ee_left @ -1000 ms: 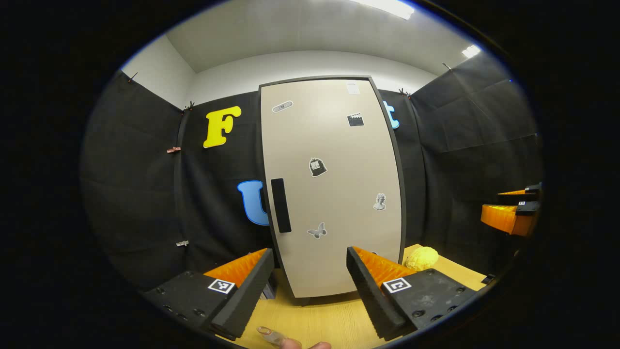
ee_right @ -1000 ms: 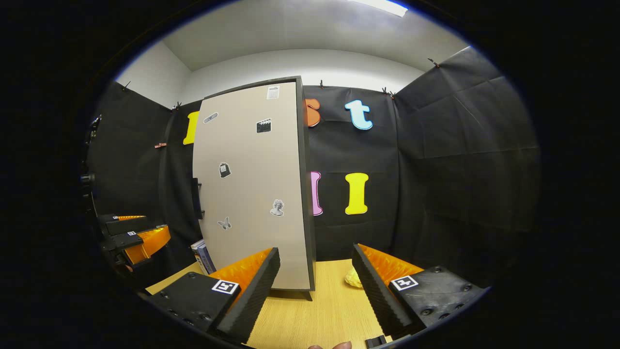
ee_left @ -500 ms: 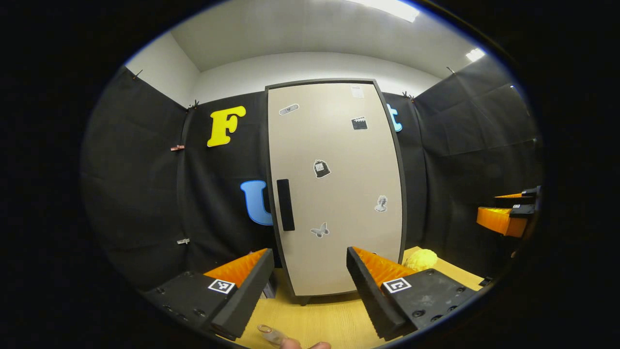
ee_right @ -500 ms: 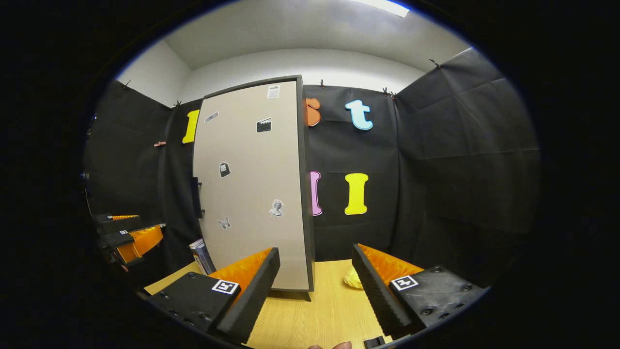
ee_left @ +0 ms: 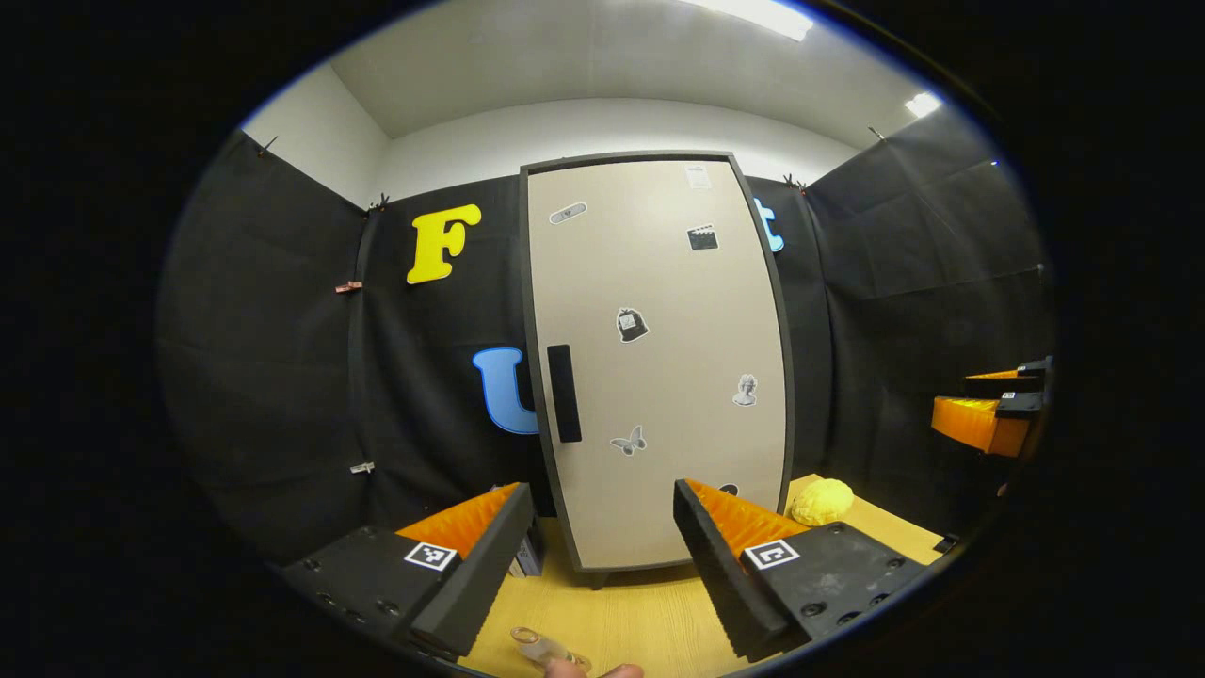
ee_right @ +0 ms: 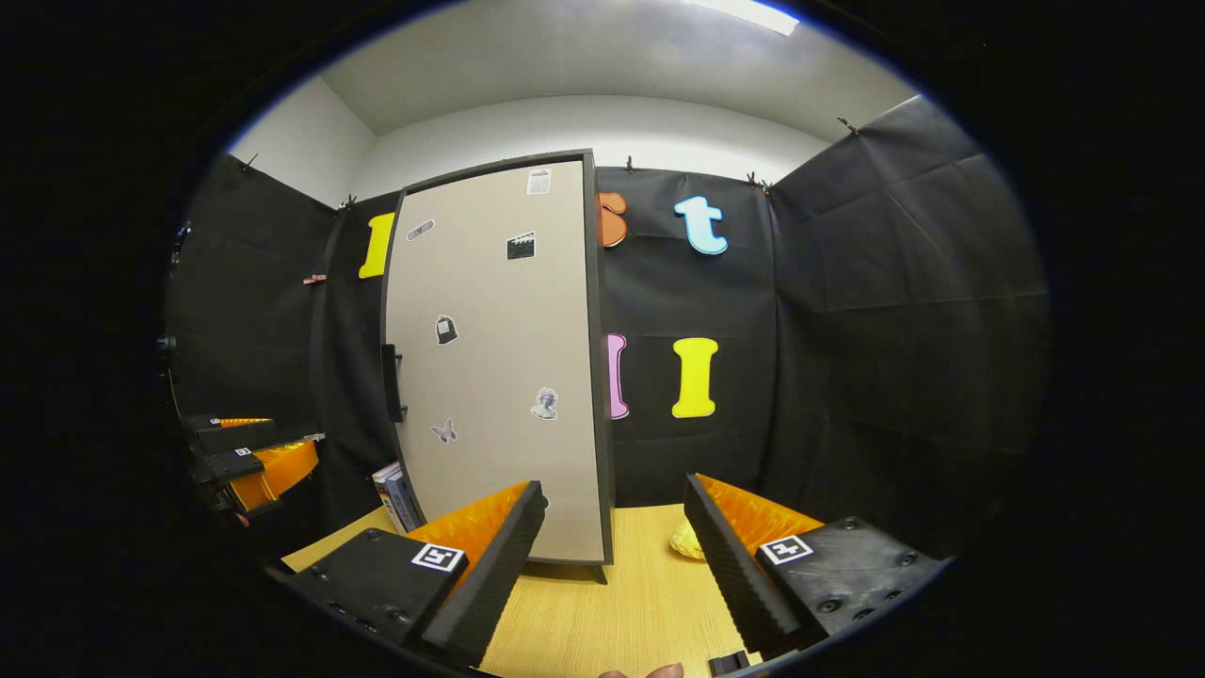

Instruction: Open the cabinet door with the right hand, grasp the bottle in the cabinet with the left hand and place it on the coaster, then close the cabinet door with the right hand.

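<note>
Both grippers, the left gripper (ee_left: 595, 556) and right gripper (ee_right: 612, 556), are drifting slightly with jaws wide and empty, facing the shut cabinet door (ee_left: 659, 358) at the tabletop's (ee_left: 621, 621) far edge, so probably no progress.

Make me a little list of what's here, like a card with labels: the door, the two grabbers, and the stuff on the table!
cabinet door: shut, stickers on it
handle: dark bar near the door's left edge, untouched
left gripper: open, holding nothing, facing the door
right gripper: open, holding nothing, off to the door's right
table: wooden
yellow lumpy thing: on the table right of the cabinet
bottle: hidden
</note>
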A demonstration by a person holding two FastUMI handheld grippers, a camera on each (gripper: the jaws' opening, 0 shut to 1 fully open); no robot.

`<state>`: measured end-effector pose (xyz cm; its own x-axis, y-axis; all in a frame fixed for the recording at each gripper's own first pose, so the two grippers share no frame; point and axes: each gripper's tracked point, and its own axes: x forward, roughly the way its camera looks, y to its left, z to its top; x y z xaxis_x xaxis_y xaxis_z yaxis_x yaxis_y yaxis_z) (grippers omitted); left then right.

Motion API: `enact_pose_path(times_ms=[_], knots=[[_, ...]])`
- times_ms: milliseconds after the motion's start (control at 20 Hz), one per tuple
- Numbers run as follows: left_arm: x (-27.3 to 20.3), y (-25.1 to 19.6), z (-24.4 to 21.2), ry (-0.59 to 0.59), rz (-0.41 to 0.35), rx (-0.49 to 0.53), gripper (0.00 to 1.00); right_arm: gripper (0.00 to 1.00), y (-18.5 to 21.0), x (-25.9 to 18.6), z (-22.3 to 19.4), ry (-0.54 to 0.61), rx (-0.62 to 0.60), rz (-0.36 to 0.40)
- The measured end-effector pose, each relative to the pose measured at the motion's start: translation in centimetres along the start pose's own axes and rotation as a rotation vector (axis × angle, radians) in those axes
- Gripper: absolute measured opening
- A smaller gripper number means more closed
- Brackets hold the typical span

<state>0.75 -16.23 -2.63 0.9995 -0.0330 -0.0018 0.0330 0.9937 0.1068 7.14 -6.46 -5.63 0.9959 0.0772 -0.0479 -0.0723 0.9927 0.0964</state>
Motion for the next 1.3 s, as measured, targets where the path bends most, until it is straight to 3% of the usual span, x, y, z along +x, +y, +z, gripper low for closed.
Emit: enact_pose_path(times_ms=[1300], knots=[[0.67,-0.33,-0.41,0.004,-0.018,-0.011,0.95,0.98,0.83,0.84,-0.51,0.011,-0.031,0.005]])
